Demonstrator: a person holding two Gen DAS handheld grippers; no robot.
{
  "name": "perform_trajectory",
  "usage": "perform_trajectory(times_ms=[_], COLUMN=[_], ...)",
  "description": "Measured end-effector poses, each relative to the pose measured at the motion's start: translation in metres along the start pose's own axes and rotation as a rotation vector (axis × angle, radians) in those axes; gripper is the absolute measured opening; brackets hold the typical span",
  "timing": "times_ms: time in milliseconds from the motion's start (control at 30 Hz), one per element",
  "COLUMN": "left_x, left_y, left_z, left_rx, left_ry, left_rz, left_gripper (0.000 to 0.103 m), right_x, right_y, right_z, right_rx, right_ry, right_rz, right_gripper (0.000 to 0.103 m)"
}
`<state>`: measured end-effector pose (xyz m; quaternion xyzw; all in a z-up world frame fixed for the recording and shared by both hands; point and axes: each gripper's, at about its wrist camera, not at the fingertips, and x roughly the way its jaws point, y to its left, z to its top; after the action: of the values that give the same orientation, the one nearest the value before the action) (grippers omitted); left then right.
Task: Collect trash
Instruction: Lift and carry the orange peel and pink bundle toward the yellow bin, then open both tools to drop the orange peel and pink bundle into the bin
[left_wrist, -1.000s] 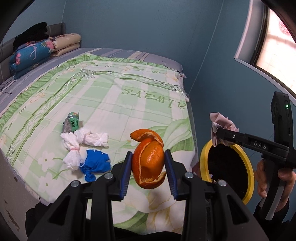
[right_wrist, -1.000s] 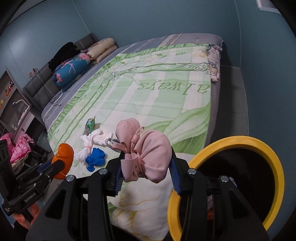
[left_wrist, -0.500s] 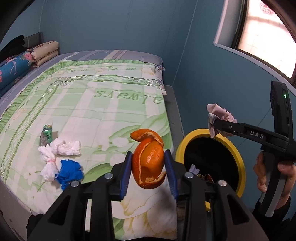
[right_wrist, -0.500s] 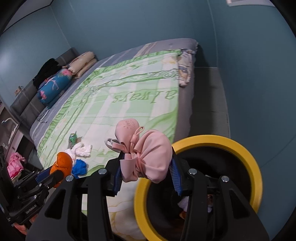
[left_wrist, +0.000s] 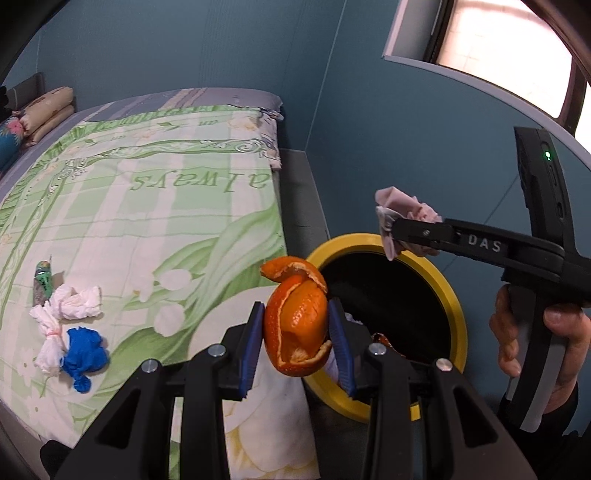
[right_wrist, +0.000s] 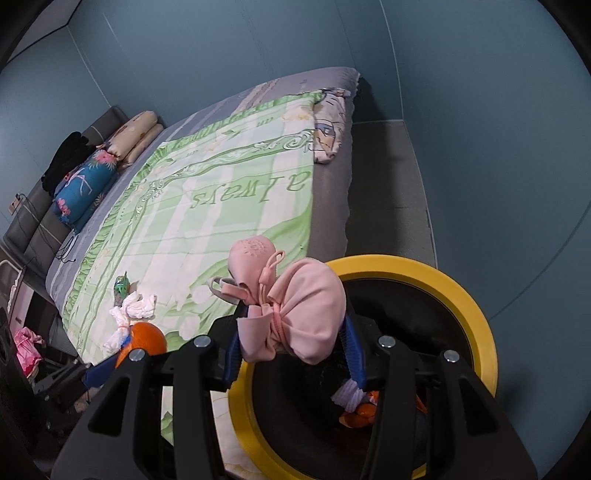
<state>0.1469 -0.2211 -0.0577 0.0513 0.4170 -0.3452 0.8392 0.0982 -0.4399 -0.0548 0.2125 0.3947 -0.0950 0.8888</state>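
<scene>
The left gripper (left_wrist: 297, 332) is clamped narrow on a curled orange peel (left_wrist: 295, 325), glossy and pebbled outside, paler and torn at its edges, held between ribbed blue pads (left_wrist: 253, 341). The peel hangs at the near left rim of the bin (left_wrist: 452, 295), a round black tub with a thick, smooth yellow rim. The right gripper (right_wrist: 291, 347) pinches a soft pink cloth bundle (right_wrist: 295, 317), matte and gathered into puffy lobes by a thin pink cord, directly above the bin's (right_wrist: 476, 328) mouth. Down inside the bin lie a pale twisted scrap (right_wrist: 349, 397) and bits of orange peel (right_wrist: 356, 413).

Left of the bin, on the quilted green-and-white floral bedspread (left_wrist: 155, 206), remain crumpled white tissues (left_wrist: 70, 310), a crinkled blue wad (left_wrist: 83, 354) and a small shiny green wrapper (left_wrist: 42, 280), clustered together near the bed's near edge and well apart from the bin.

Compared with a second ago, both grippers have swung toward the bin: the yellow rim then sat off to the side of each load, and now the pink bundle is over the opening and the peel is at the rim. The litter on the bed has not shifted.
</scene>
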Motion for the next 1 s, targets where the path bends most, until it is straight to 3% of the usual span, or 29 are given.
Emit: perform_trajectory(times_ms=[233, 1000], left_x=[0.015, 0.069], left_y=[-0.020, -0.047], left_z=[-0.002, -0.022], left_rx=[0.046, 0.059], left_ry=[0.032, 0.149], left_rz=[-0.020, -0.084], left_gripper=[0.033, 0.033], right_x=[0.008, 0.040], right_y=[-0.017, -0.071], right_z=[-0.006, -0.024], right_rx=[0.031, 0.150], right_ry=[0.018, 0.099], right_rz=[-0.012, -0.039], right_gripper=[0.044, 0.045])
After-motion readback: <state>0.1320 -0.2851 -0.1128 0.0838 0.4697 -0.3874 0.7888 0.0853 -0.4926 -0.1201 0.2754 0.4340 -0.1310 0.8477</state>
